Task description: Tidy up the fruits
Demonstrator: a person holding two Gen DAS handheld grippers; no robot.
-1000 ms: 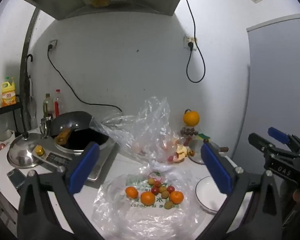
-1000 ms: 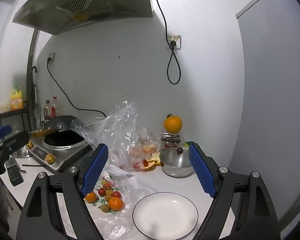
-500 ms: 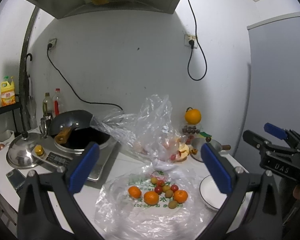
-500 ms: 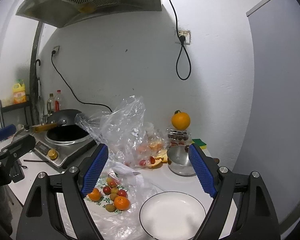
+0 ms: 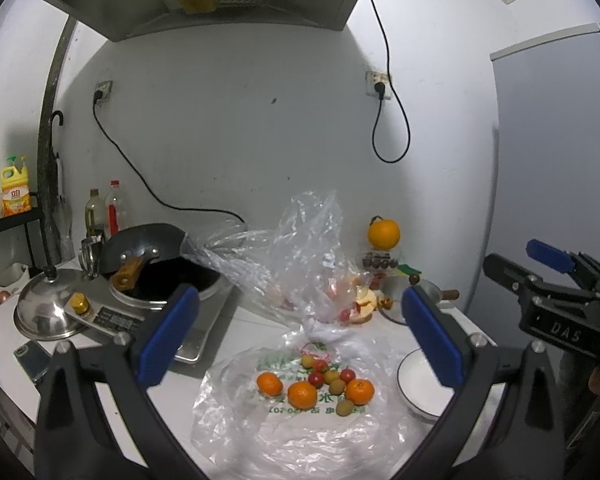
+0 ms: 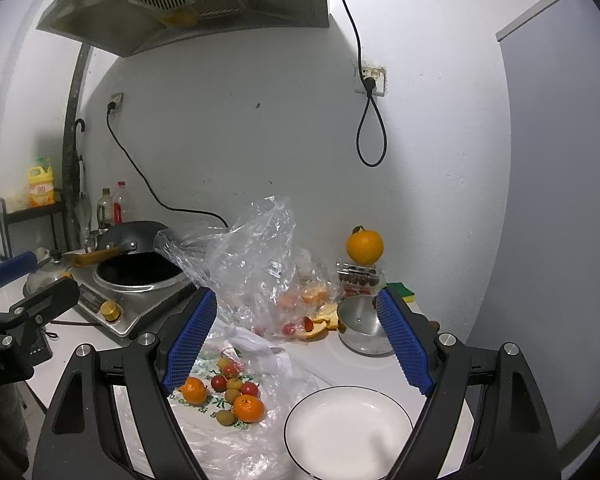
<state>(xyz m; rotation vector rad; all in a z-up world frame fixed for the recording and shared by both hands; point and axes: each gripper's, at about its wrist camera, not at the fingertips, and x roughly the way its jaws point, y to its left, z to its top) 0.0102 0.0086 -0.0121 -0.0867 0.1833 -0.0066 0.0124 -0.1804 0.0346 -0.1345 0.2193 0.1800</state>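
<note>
Loosely, mixed fruits point(image 5: 320, 382) lie on flattened plastic bag point(image 5: 300, 436); white plate point(image 6: 348, 432) bare.

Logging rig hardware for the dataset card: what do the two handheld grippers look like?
Both match: black frames with triangular cut-outs, silver bolt heads at the joints, and blue ribbed pads on the fingers. The left gripper and right gripper show no cables. From the left view, the right gripper's body carries white "DAS" lettering.
</note>
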